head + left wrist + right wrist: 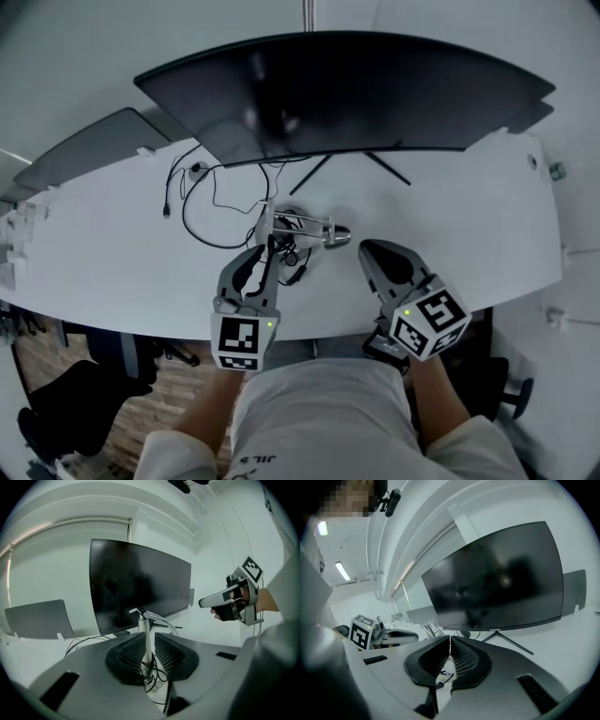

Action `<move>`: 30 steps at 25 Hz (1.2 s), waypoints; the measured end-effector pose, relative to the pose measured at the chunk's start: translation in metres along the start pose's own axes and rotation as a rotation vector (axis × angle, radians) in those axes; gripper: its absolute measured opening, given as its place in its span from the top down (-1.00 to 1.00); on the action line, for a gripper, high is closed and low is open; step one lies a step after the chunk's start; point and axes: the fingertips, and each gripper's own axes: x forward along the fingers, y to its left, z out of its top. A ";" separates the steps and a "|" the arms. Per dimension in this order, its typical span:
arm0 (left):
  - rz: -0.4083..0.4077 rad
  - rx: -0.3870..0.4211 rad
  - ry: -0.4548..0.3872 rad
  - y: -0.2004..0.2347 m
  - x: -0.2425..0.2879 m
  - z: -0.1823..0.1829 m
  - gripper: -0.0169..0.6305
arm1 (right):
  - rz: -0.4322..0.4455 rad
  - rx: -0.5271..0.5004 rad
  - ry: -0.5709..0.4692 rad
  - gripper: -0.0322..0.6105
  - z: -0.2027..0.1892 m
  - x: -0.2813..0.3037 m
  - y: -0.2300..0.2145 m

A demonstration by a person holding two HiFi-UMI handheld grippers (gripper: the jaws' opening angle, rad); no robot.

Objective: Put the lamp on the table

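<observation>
The small silver lamp point(302, 227) stands on the white table point(112, 262) in front of the monitor, its black cord bunched at its foot. My left gripper point(269, 246) reaches it from the near side. In the left gripper view the lamp's upright stem point(145, 637) stands between the jaws of the left gripper point(149, 654). The pads sit close on both sides, and a thin gap shows at the right pad. My right gripper point(367, 249) hovers to the right of the lamp, apart from it. Its jaws point(450, 651) are shut with nothing between them.
A wide curved black monitor point(347, 94) on a splayed stand fills the back of the table. Loose black cables point(202, 202) lie left of the lamp. A second dark screen point(84, 150) stands at the far left. The table's front edge runs just under both grippers.
</observation>
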 end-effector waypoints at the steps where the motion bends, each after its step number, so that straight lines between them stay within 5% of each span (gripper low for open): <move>1: -0.004 -0.010 -0.001 -0.002 -0.003 0.003 0.78 | 0.000 -0.002 -0.001 0.80 0.001 -0.001 0.001; 7: -0.019 -0.058 -0.016 -0.004 -0.014 0.021 0.93 | 0.009 -0.017 -0.014 0.80 0.010 -0.003 0.007; 30: -0.117 -0.106 0.011 -0.030 -0.028 0.036 0.94 | 0.059 -0.020 -0.035 0.80 0.034 -0.014 0.031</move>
